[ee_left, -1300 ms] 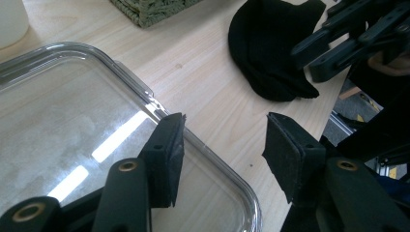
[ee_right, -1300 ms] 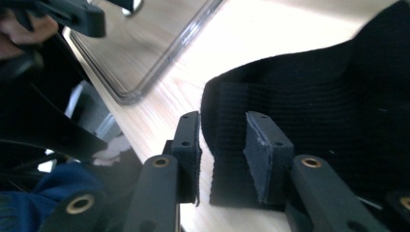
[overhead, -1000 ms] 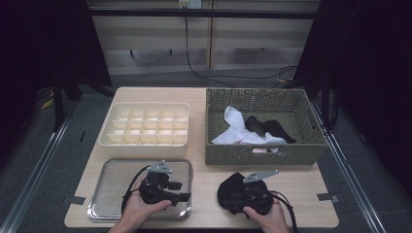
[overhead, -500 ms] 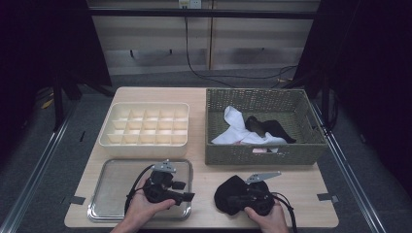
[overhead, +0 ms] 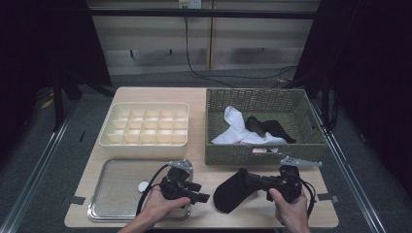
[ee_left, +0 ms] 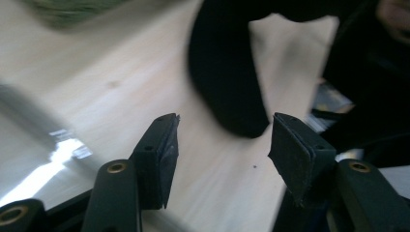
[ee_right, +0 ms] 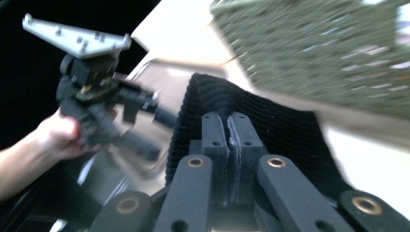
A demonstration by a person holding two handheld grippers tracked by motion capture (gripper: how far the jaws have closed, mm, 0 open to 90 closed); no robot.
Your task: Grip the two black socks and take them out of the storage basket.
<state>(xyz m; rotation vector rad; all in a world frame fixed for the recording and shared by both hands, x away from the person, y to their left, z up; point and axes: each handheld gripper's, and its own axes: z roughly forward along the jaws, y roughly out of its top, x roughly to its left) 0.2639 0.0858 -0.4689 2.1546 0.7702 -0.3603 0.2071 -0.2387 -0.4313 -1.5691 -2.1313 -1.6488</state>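
A black sock (overhead: 232,190) hangs above the table's front edge, with my right gripper (overhead: 252,182) shut on its ribbed cuff end. In the right gripper view the jaws (ee_right: 230,126) press together on the ribbed black sock (ee_right: 290,128). My left gripper (overhead: 203,197) points right toward the sock's rounded lower end and stands open a short way from it. In the left gripper view the open pads (ee_left: 222,140) frame the sock's tip (ee_left: 227,77) with bare table between them. The left gripper (ee_right: 154,133) also appears blurred in the right gripper view.
A green wicker basket (overhead: 262,156) at the back right holds white and black socks (overhead: 243,126). A cream tray of small compartments (overhead: 145,141) sits at the back left. A metal tray (overhead: 109,199) with a small white disc (overhead: 142,186) lies at the front left.
The right gripper has risen with the black sock, which went from a lump on the table to a shape stretched out leftward. The left gripper has moved right toward it.
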